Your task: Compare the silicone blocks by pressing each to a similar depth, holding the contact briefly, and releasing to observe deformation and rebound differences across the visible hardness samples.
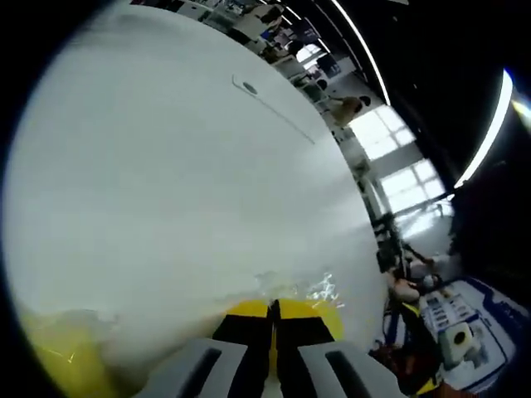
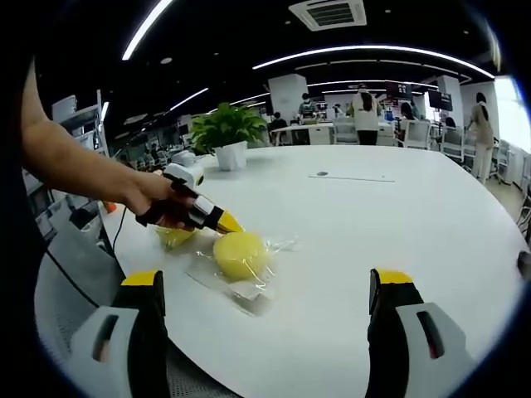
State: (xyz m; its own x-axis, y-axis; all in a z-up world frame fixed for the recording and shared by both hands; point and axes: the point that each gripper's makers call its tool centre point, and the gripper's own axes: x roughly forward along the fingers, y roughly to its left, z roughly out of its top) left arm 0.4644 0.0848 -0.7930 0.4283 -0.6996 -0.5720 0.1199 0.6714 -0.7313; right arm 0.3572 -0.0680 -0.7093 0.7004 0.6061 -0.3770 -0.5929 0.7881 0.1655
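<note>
A round yellow silicone block [image 2: 241, 254] lies in crinkled clear plastic wrap [image 2: 249, 290] on the white table [image 2: 373, 215]. A second yellow block [image 2: 174, 238] sits just left of it, partly under a hand. That hand holds my left gripper [image 2: 228, 223], whose yellow tip is at the round block's upper left edge; contact cannot be told. In the left gripper view its jaws are shut together [image 1: 274, 311], with clear plastic [image 1: 325, 290] just ahead and a blurred yellow block [image 1: 66, 361] at lower left. My right gripper [image 2: 265, 278] stands wide open, short of the blocks, holding nothing.
A potted green plant [image 2: 226, 133] stands at the table's far left. A small round inset [image 2: 322, 174] lies in the tabletop further back. The table edge [image 2: 124, 257] curves close by the blocks. People and desks [image 2: 365, 112] are far behind.
</note>
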